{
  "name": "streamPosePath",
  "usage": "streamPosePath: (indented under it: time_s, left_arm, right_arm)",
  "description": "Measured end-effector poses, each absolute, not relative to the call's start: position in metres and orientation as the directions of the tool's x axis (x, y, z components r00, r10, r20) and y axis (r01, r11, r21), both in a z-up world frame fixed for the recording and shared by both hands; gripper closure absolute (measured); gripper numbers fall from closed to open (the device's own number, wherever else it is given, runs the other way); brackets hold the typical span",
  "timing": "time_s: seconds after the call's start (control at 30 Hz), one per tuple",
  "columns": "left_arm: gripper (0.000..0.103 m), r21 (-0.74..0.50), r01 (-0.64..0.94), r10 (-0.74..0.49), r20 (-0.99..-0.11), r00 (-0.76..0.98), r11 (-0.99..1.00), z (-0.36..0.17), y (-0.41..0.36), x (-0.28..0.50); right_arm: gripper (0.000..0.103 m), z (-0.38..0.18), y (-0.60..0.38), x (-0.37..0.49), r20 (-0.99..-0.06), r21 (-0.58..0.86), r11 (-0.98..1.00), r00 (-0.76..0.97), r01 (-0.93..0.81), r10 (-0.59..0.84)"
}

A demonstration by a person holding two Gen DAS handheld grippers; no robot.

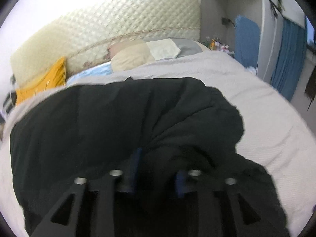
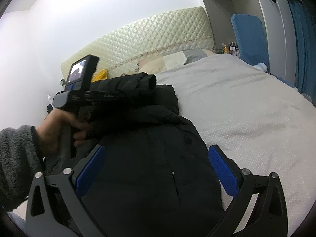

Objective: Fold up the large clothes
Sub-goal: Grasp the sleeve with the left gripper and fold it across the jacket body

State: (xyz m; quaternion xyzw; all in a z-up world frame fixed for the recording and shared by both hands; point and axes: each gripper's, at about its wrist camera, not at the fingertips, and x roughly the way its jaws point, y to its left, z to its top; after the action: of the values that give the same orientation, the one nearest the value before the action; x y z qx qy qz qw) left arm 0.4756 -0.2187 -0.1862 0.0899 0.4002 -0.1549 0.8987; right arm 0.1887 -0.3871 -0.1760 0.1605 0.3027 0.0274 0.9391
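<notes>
Since the black padded jacket (image 2: 150, 158) lies bulky and limp on the bed (image 2: 246, 114), grasp a hem; left gripper (image 1: 158, 167) jaws part-open around a fold, right gripper (image 2: 158, 169) jaws wide, empty.

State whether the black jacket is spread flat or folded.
Partly folded: the black jacket lies bunched on the bed, one sleeve doubled over its body.

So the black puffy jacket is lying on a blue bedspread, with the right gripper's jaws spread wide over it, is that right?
Not quite: the bedspread is light grey, not blue, as the right wrist view shows. The rest holds: the black puffy jacket lies on it, and the right gripper has its jaws spread wide over the jacket.
</notes>
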Motion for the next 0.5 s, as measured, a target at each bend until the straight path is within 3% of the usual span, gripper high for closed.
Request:
streamPosePath:
  time_s: [0.17,0.5]
  left_arm:
    - [0.034,-0.057,0.292,-0.248,-0.694,0.676,0.955,-0.156,-0.173,0.437]
    - [0.034,-0.021,0.194,-0.173,-0.561,0.809,0.981,-0.113,-0.083,0.333]
  right_arm:
    - [0.0,-0.165,-0.378,0.18,-0.518,0.291,0.957,0.841,0.0,0.158]
    - [0.0,-0.142,-0.359,0.162,-0.454,0.303,0.952,0.871,-0.045,0.186]
